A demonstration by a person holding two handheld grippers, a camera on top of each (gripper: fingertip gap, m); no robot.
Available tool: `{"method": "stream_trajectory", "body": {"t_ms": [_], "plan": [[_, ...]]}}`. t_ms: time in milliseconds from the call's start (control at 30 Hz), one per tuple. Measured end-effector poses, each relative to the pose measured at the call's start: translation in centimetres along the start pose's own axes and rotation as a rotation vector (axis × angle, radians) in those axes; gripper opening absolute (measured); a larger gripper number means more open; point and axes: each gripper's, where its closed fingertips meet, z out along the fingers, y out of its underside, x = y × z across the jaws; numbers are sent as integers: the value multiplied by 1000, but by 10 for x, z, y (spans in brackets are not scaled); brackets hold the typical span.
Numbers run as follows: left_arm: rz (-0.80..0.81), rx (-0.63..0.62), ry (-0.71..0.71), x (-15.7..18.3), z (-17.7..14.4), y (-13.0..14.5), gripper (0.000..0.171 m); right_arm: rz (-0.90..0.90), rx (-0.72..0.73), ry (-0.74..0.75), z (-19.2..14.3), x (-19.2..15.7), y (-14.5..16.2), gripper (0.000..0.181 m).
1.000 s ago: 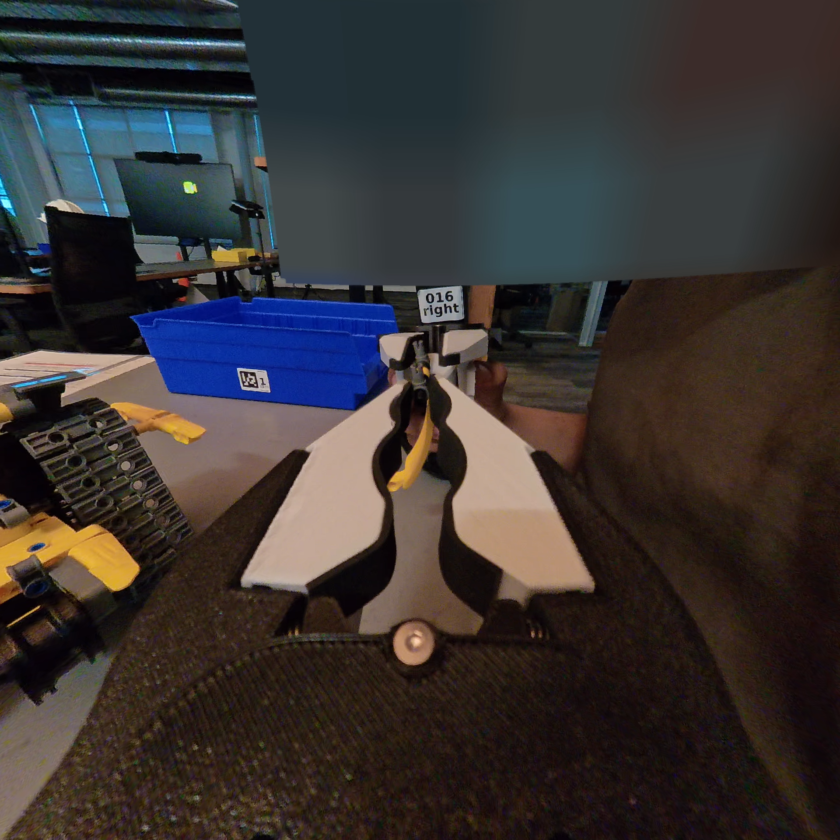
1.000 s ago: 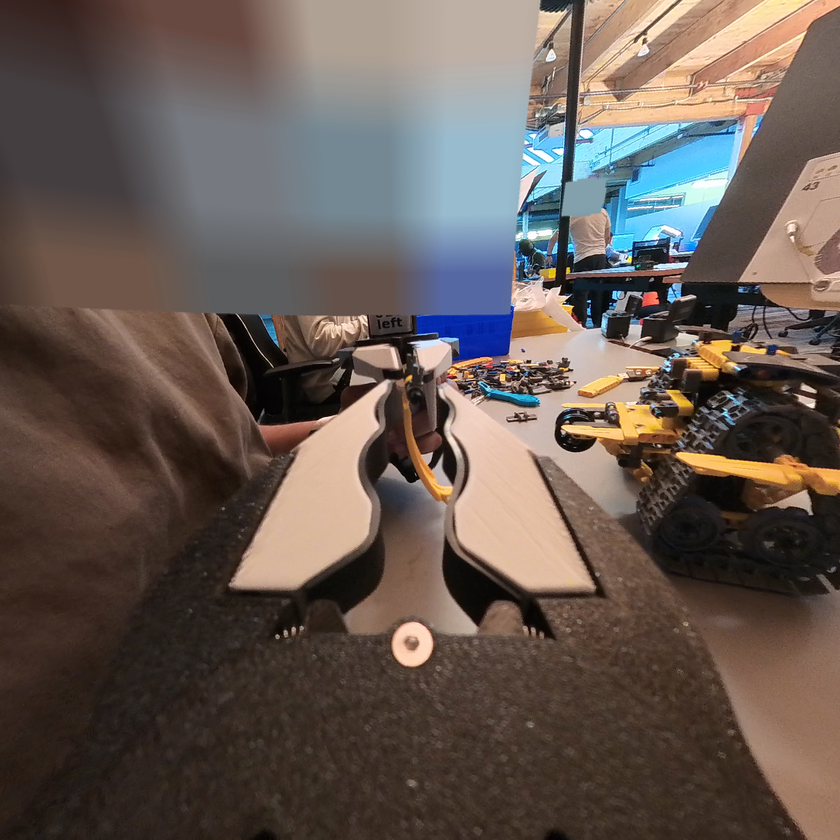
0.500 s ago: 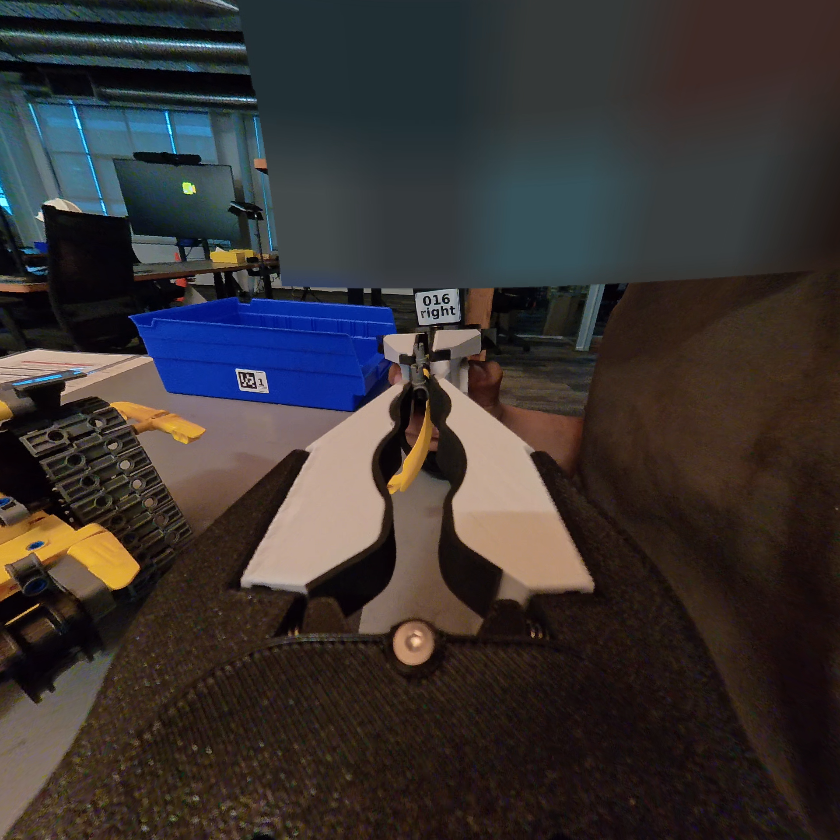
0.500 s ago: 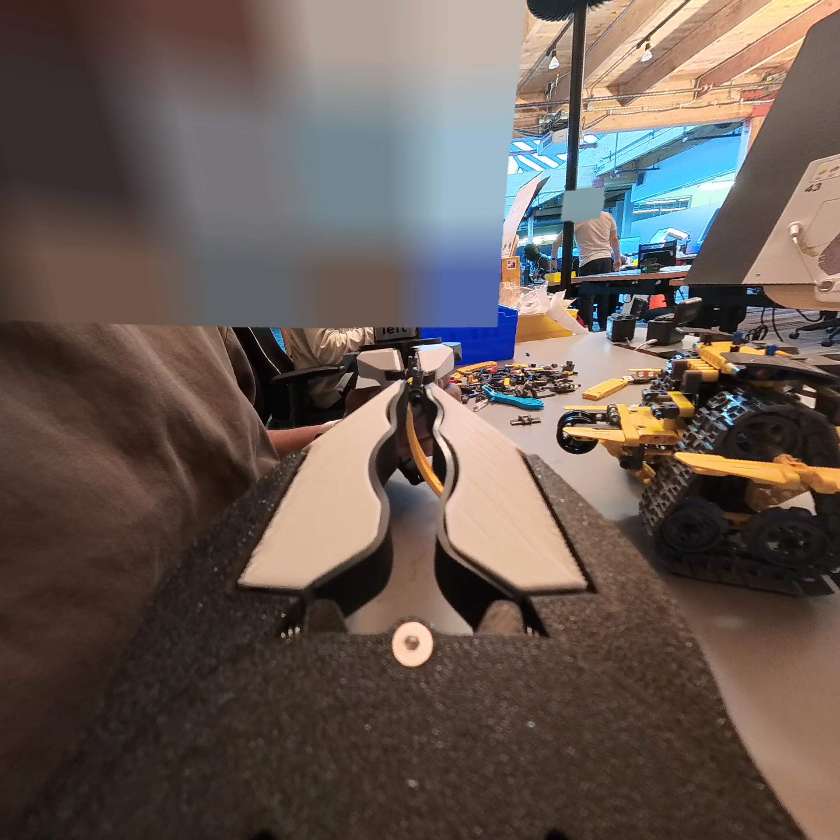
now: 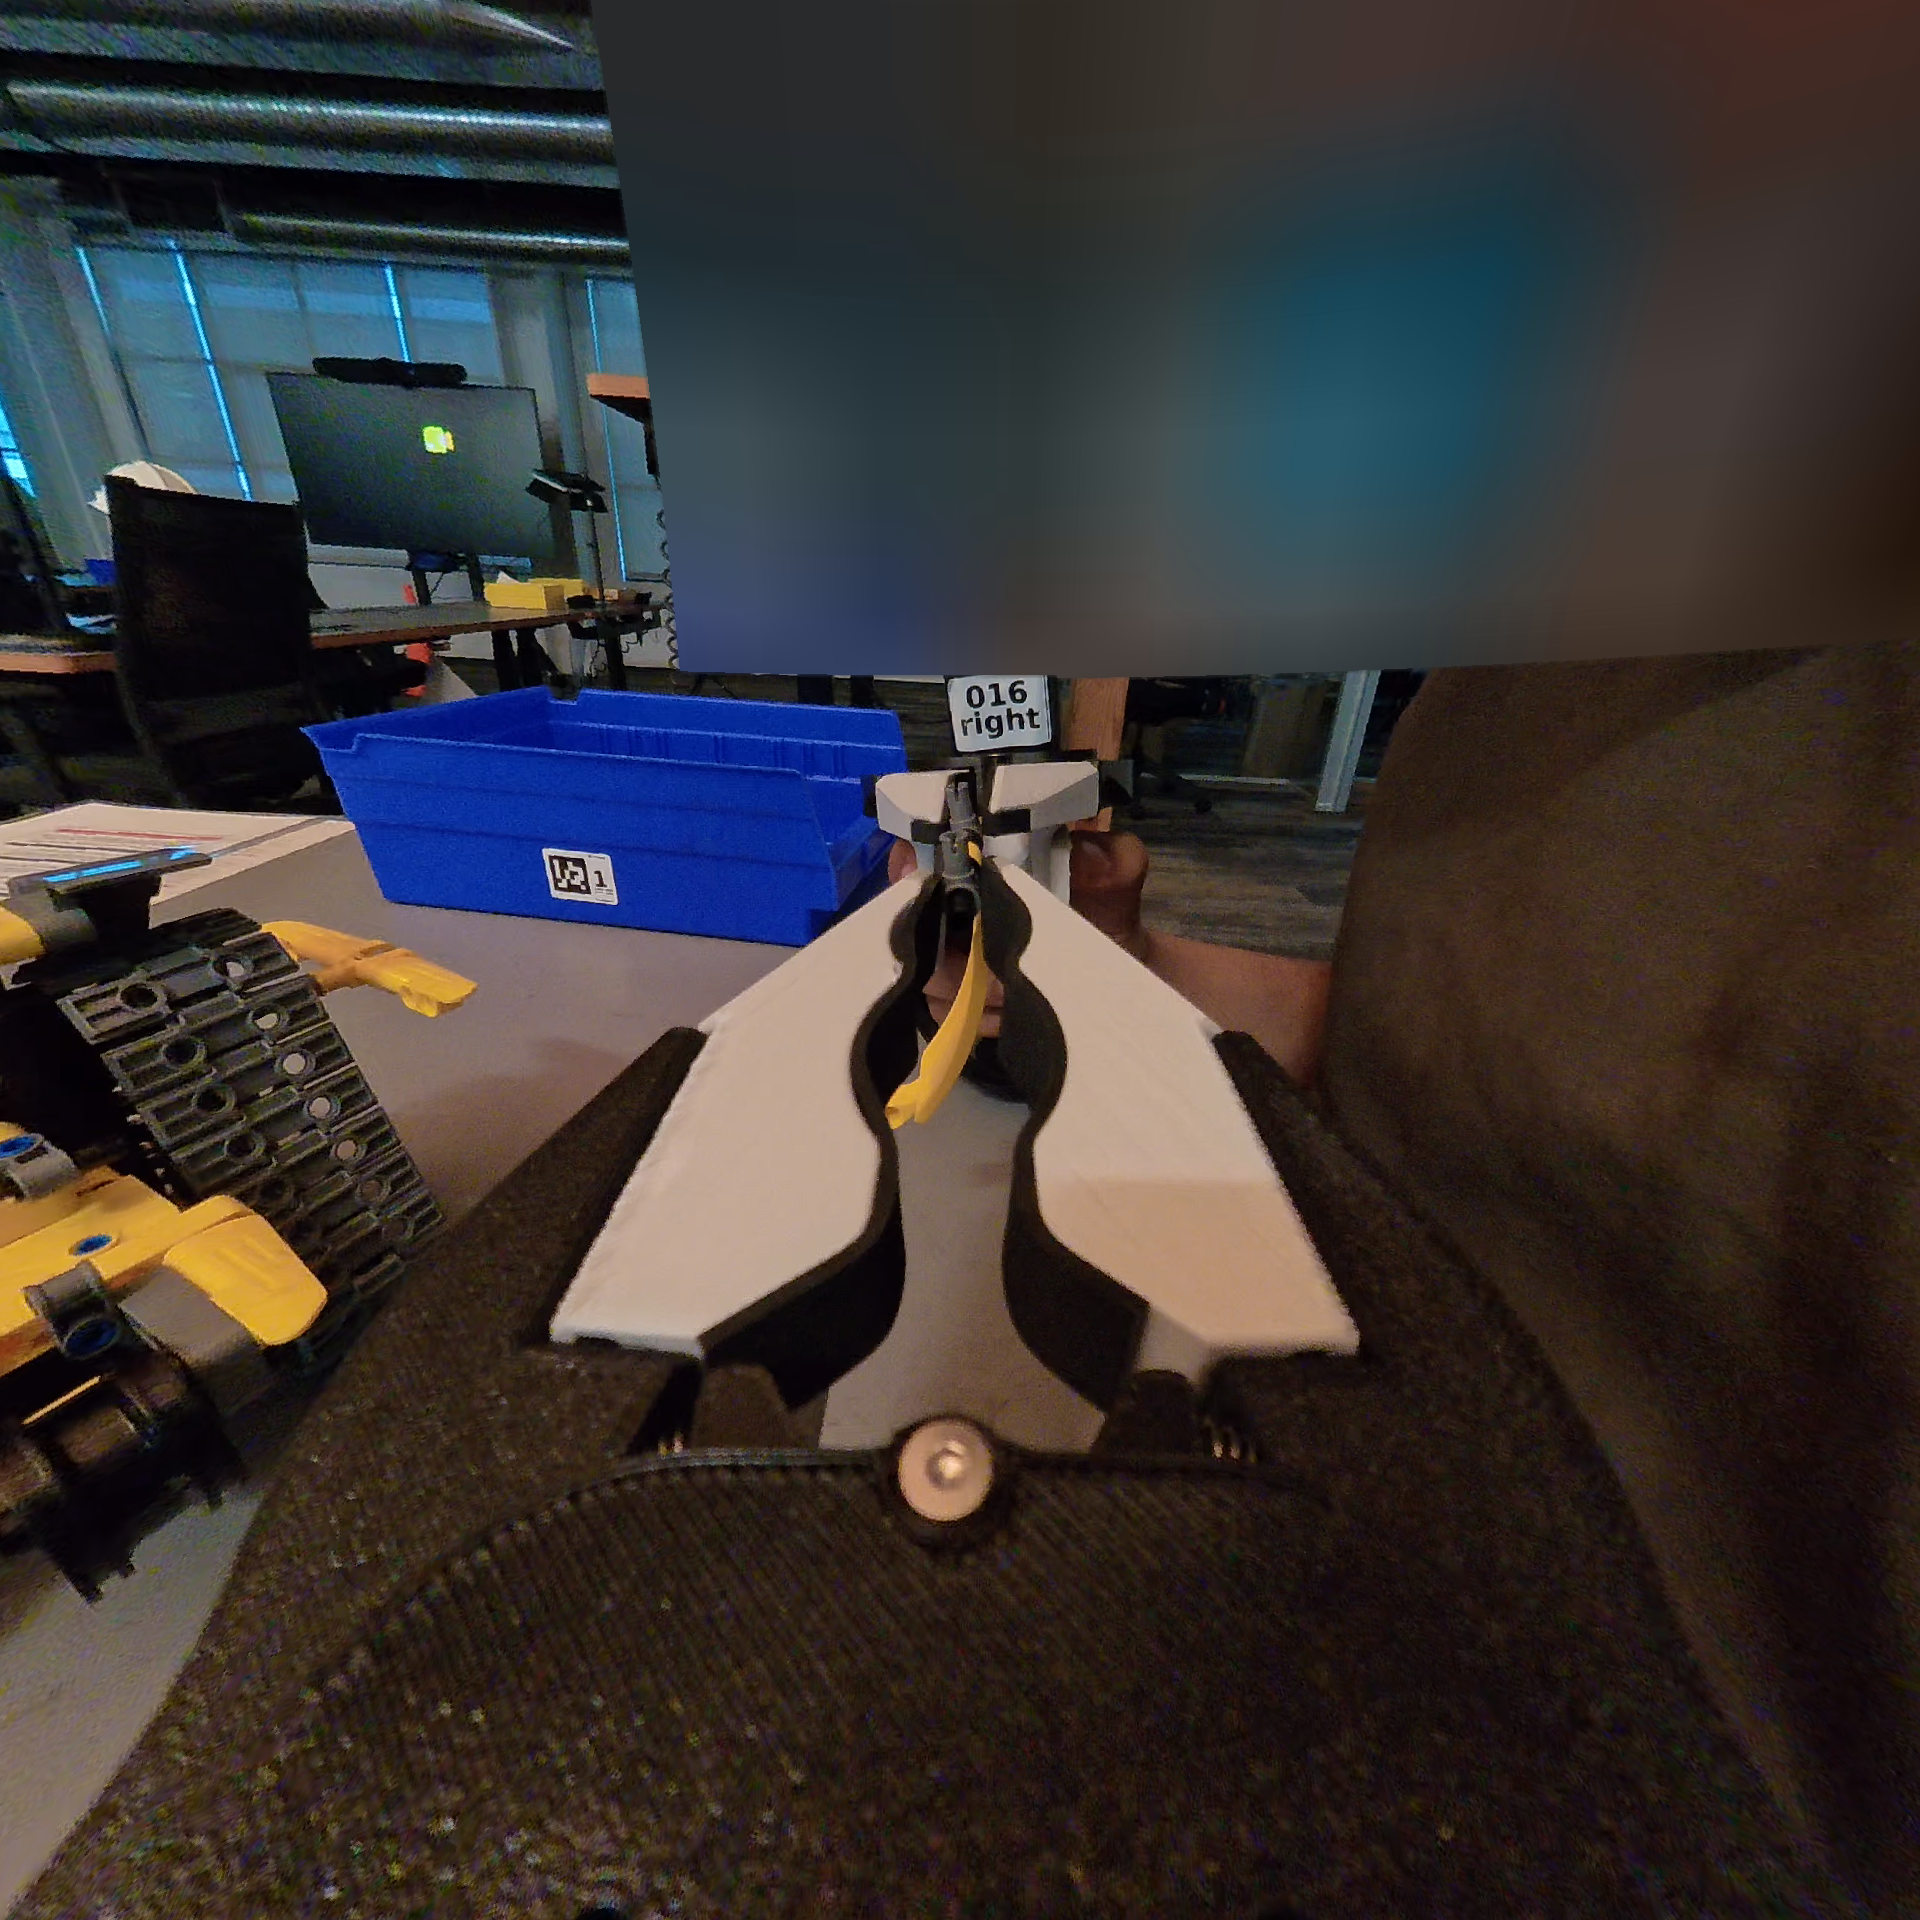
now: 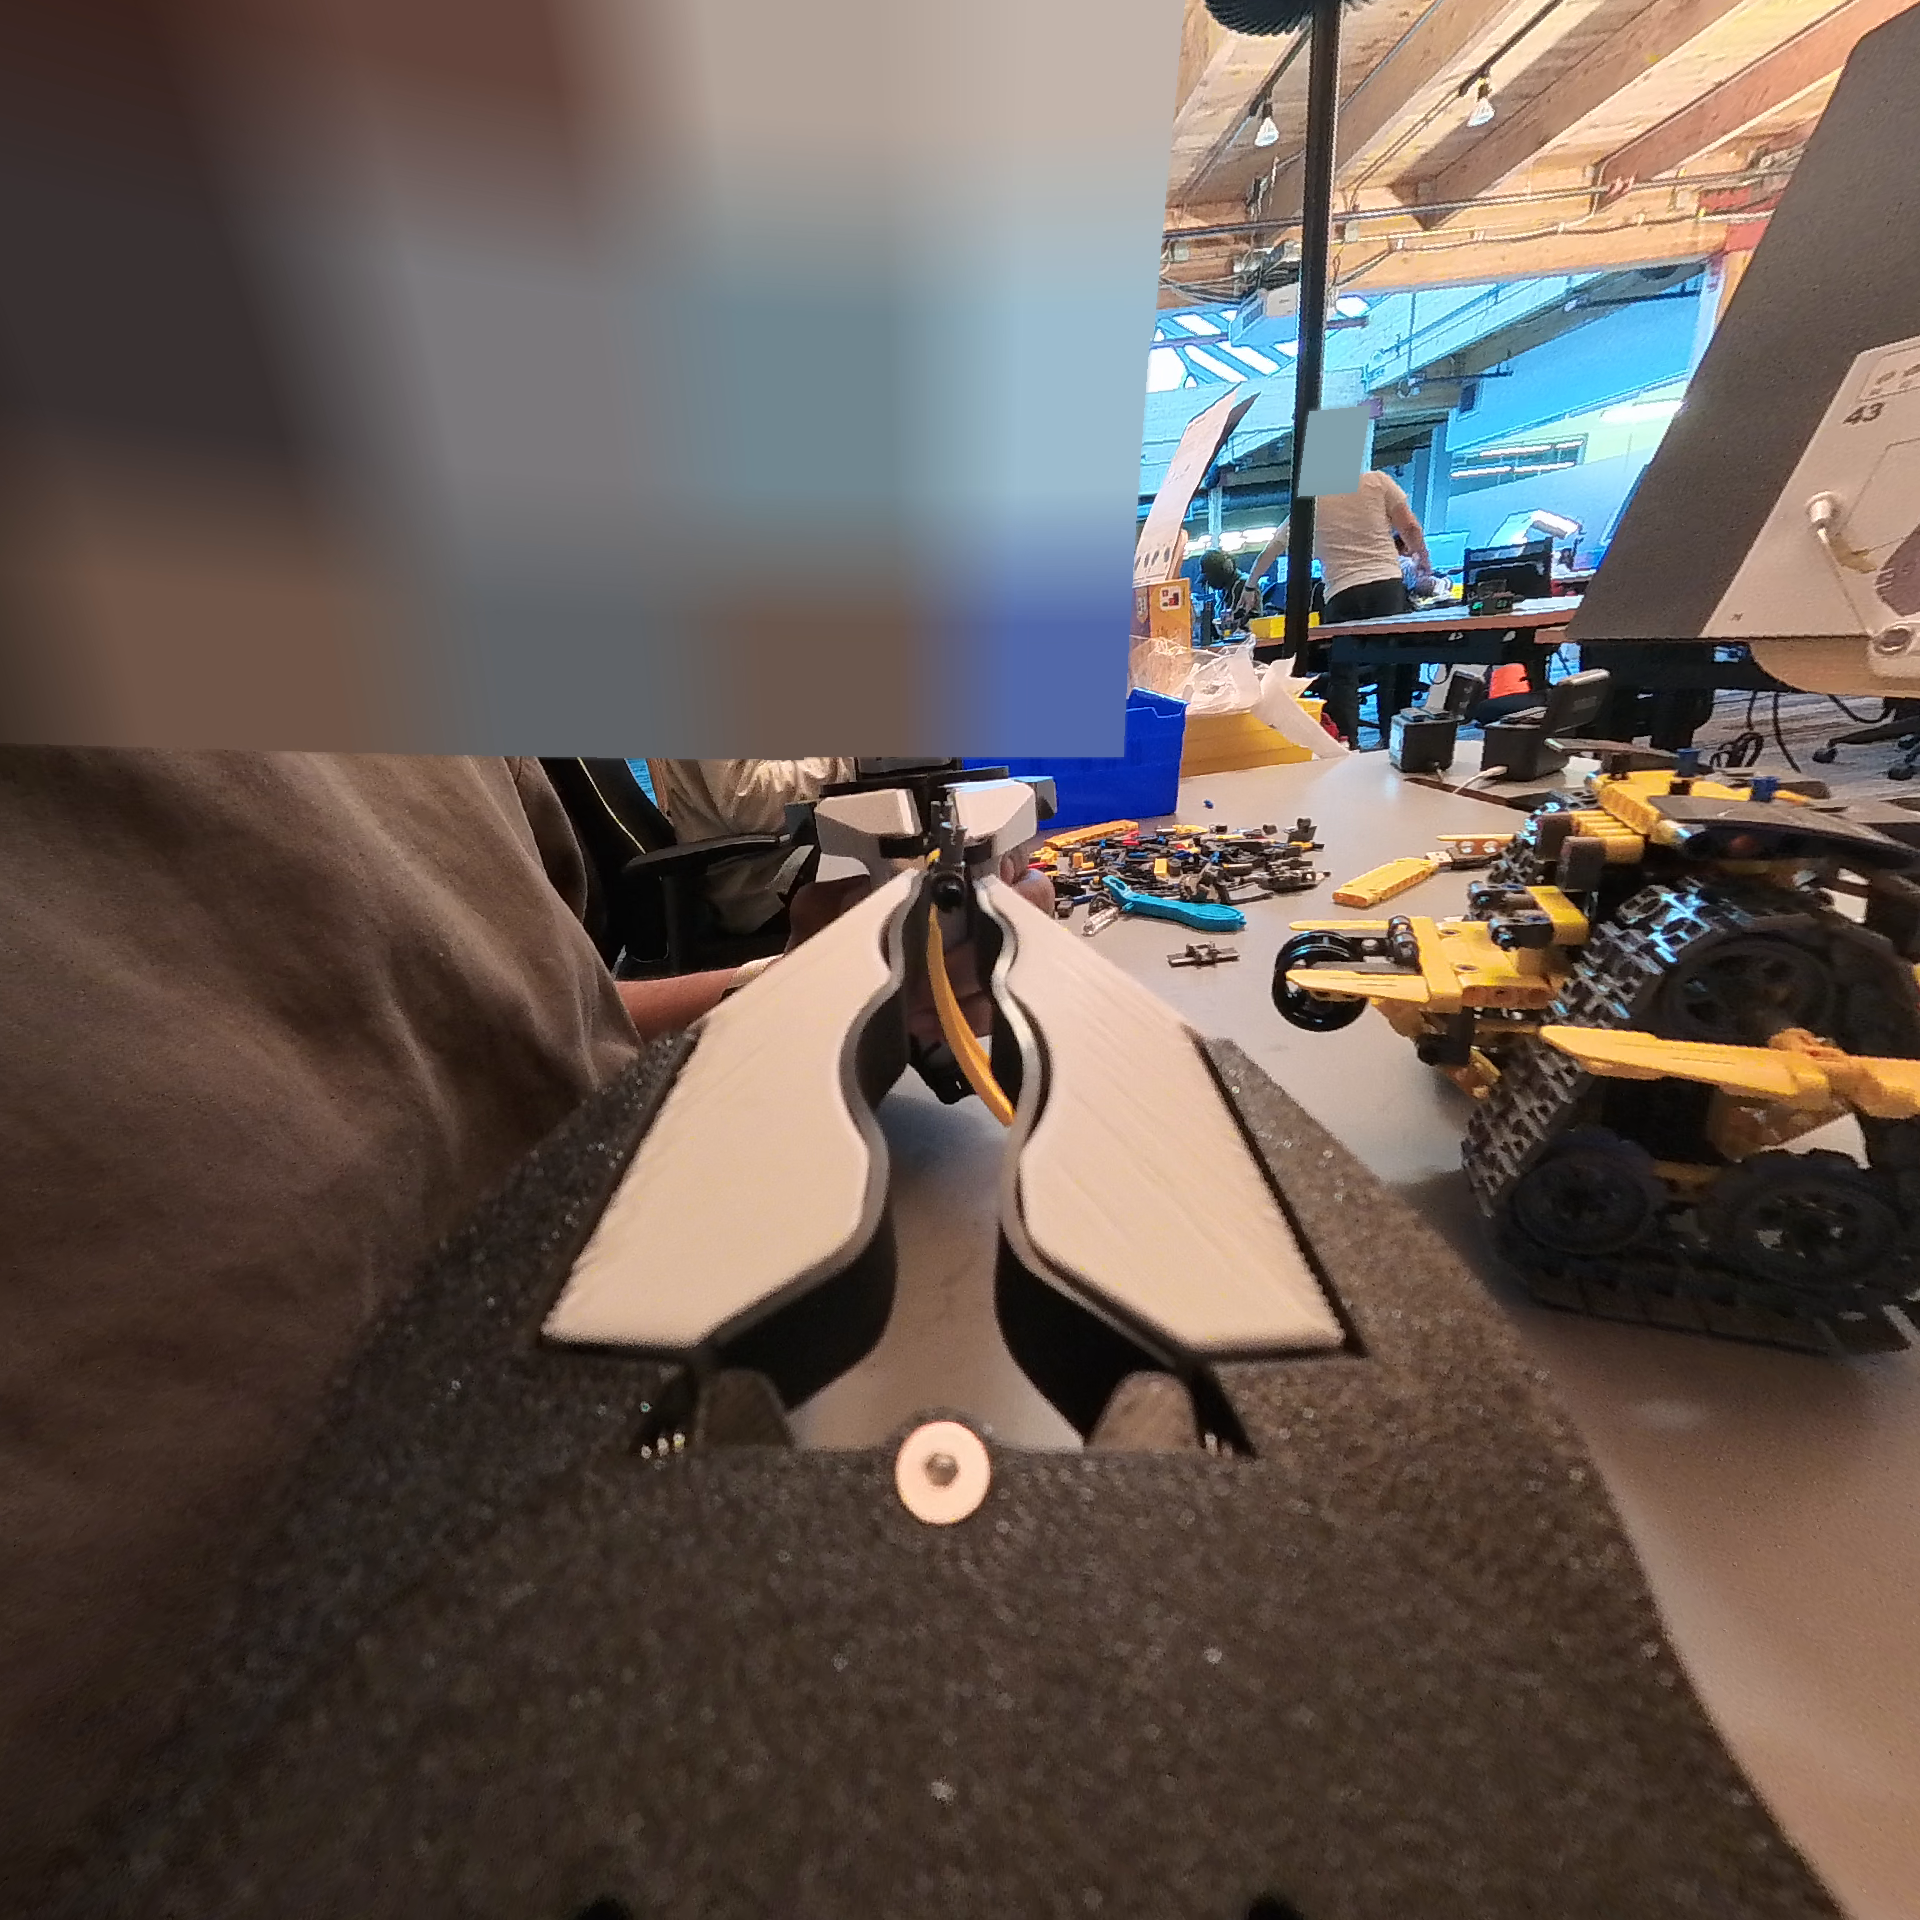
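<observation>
Both claws meet tip to tip above the grey table (image 5: 623, 966): the left gripper (image 5: 961, 896) is clamped on a yellow flexible rod (image 5: 951, 1023) near its small dark connector (image 5: 958, 831), and the right gripper (image 6: 945, 883) pinches that same end. Held between two grips, the rod probably stays steady. Its long axis runs along the fingers, drooping back toward each camera (free end unsupported). A tracked yellow model (image 6: 1662, 1018) sits beside them.

Open workshop, exposed timber ceiling (image 6: 1507, 125) with spot lamps, black pillar (image 6: 1311, 312), tall windows (image 5: 187, 384), dark monitor (image 5: 410, 462), black office chair (image 5: 208, 613), grey table (image 5: 582, 987)
</observation>
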Motion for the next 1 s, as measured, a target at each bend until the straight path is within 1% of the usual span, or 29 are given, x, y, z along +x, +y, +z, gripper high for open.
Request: {"method": "stream_trajectory", "body": {"t_ms": [400,567,633,1000], "plan": [[0,-4,3,1,1,1,5,1,-11,-6,1,-1,2,6],[2,-9,4,1,1,2,5,18,-28,-14,5,-2,6,17],[1,-13,6,1,2,3,5,19,-35,-16,6,-2,8,18],[15,-55,16,5,7,10,5,13,-62,-29,12,-7,14,15]]}}
